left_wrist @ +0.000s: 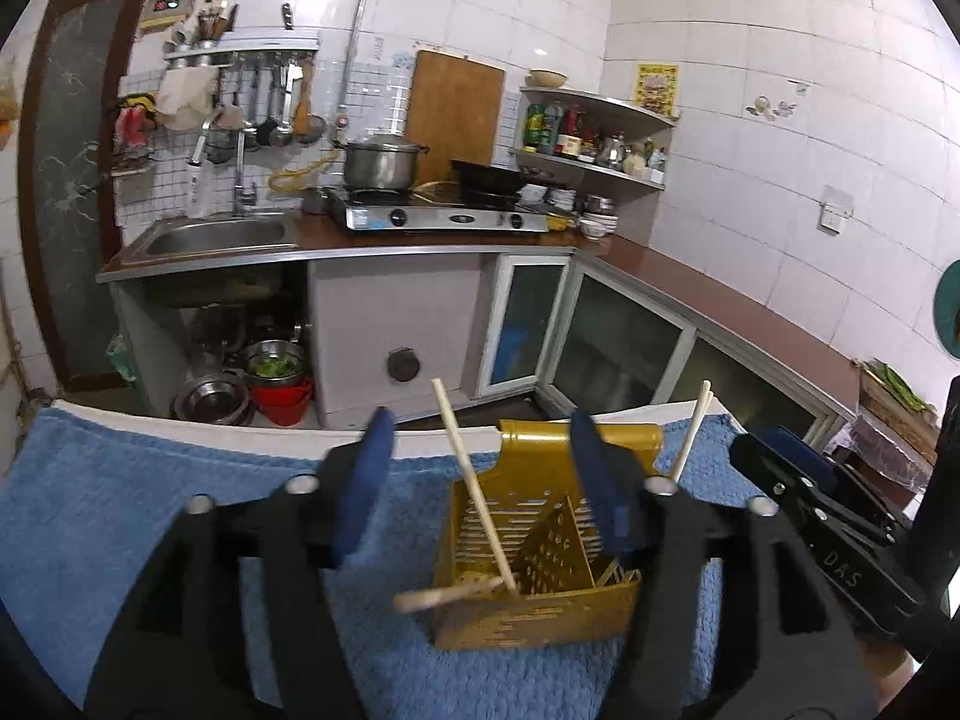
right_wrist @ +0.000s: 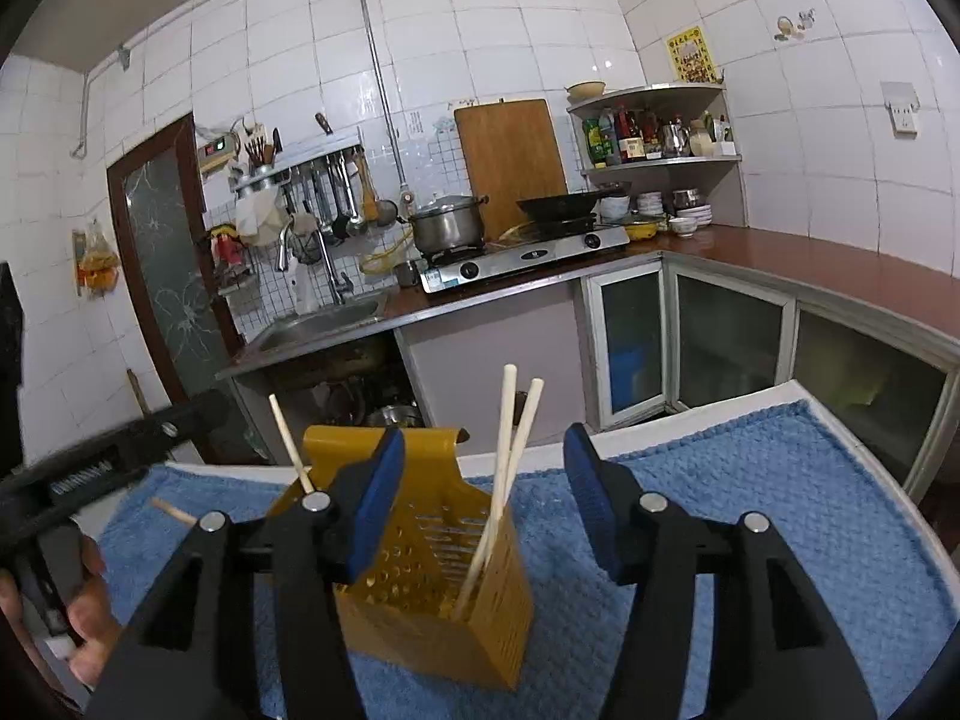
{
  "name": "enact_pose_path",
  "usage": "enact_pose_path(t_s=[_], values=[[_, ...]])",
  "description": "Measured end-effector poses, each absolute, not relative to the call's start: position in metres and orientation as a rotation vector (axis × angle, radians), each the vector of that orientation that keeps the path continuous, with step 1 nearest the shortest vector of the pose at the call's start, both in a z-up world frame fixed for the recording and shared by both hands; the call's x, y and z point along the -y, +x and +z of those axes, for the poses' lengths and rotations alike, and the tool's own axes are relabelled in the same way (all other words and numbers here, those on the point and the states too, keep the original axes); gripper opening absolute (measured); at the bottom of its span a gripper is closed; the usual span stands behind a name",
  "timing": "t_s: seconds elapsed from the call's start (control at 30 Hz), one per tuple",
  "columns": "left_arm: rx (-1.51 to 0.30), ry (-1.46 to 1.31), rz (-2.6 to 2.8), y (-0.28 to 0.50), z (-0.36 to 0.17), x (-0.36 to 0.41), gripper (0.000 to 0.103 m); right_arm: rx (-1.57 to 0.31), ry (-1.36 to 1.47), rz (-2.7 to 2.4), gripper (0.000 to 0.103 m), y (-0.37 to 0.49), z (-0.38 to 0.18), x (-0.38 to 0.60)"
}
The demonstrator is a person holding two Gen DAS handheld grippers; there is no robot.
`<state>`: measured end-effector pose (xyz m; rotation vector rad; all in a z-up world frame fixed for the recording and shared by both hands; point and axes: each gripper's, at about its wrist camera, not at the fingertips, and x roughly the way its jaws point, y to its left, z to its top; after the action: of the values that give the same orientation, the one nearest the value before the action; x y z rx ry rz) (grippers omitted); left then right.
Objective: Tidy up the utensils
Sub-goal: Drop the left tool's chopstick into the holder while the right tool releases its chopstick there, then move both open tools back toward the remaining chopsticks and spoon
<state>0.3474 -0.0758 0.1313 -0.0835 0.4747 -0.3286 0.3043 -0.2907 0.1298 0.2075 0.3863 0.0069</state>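
A yellow perforated utensil holder point(left_wrist: 534, 564) stands on a blue towel point(left_wrist: 150, 516); it also shows in the right wrist view point(right_wrist: 438, 564). Wooden chopsticks point(left_wrist: 480, 498) lean in its left compartment, and two more point(left_wrist: 693, 432) stick up at its far right. In the right wrist view two chopsticks point(right_wrist: 507, 480) stand in the holder and others point(right_wrist: 291, 444) lean at its left. My left gripper point(left_wrist: 480, 480) is open above the holder and empty. My right gripper point(right_wrist: 483, 498) is open around the holder's top and empty.
The towel point(right_wrist: 750, 510) covers a white table. Beyond it are a kitchen counter point(left_wrist: 420, 243) with a sink point(left_wrist: 216, 237), a gas stove point(left_wrist: 444, 216) with a pot and a wok, corner shelves, and floor cabinets. The right gripper's body point(left_wrist: 828, 516) shows at the left view's right.
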Motion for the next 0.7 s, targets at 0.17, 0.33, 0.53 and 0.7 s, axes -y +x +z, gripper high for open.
enact_pose_path(t_s=[0.17,0.33,0.53,0.7], values=[[-0.493,-0.104,-0.318,0.318,0.144,0.059,0.088,-0.443,0.185,-0.028,0.055,0.281,0.135,0.295],[-0.520,-0.127,-0.300,0.285,0.131,0.042,0.098,-0.531,0.201,-0.062,0.059,0.258,0.124,0.304],[-0.652,-0.143,-0.263,0.263,0.083,0.028,0.098,-0.648,0.211,-0.077,0.062,0.235,0.088,0.307],[-0.790,-0.182,-0.243,0.260,0.040,0.020,0.098,-0.734,0.246,-0.096,0.062,0.224,0.050,0.310]])
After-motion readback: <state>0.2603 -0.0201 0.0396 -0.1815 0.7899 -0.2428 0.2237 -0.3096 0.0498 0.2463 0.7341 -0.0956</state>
